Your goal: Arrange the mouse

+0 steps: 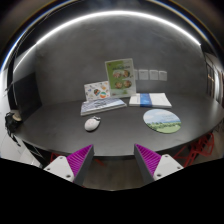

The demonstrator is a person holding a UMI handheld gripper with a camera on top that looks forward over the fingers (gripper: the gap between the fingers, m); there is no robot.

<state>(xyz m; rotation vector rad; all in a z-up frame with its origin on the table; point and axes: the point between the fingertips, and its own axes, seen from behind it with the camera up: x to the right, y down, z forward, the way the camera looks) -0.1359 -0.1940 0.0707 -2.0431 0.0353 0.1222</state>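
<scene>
The white computer mouse lies on the dark table well ahead of the released, empty gripper, slightly toward its left finger.

What I can't make out from my gripper

My fingers run out of sight at their bases, so only the purple-padded tips show. The print on the standing card, the flat booklets and the round mat is too small to read. The mouse is too small to show buttons or cable. A dark object at the table's edge stays unidentifiable.
</scene>
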